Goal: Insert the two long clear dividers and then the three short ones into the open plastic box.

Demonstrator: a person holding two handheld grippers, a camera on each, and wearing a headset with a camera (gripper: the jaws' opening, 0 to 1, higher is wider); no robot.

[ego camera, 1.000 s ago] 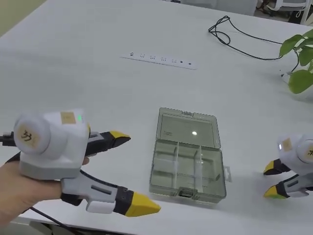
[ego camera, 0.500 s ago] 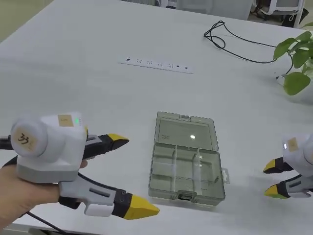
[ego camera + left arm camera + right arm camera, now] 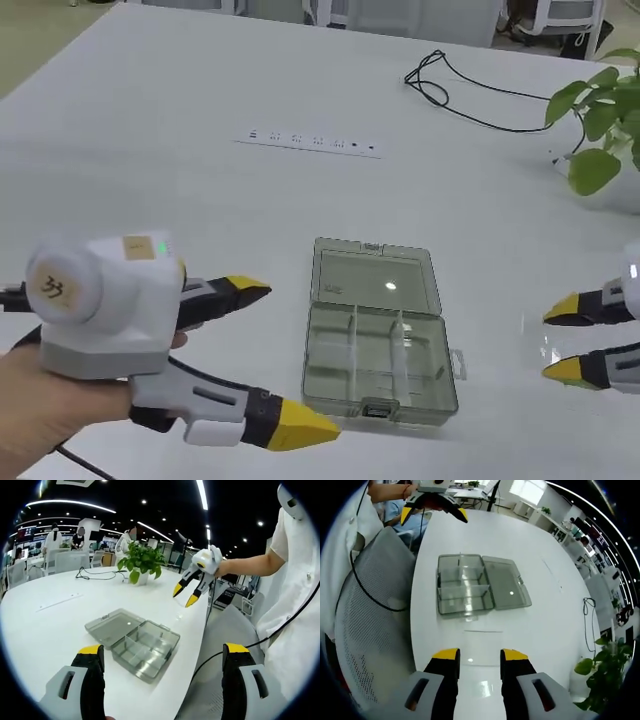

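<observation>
The smoky clear plastic box (image 3: 378,372) lies open near the table's front edge, its lid (image 3: 374,272) folded flat behind it. Clear dividers (image 3: 400,345) stand inside, splitting it into compartments. The box shows again in the left gripper view (image 3: 145,647) and the right gripper view (image 3: 462,591). A thin clear strip (image 3: 482,631) lies on the table between the box and my right gripper. My left gripper (image 3: 275,360) hovers left of the box, jaws wide open and empty (image 3: 163,655). At the right edge my right gripper (image 3: 562,340) is open and empty (image 3: 479,655).
A white power strip (image 3: 312,142) lies at the back, a black cable (image 3: 440,80) beyond it. A potted plant (image 3: 600,120) stands at the right. The table's front edge runs just below the box. A mesh chair (image 3: 370,630) sits beside the table.
The head camera has tilted, shifting the picture. My right gripper has drifted slightly up and outward from the box. The left gripper holds about the same place.
</observation>
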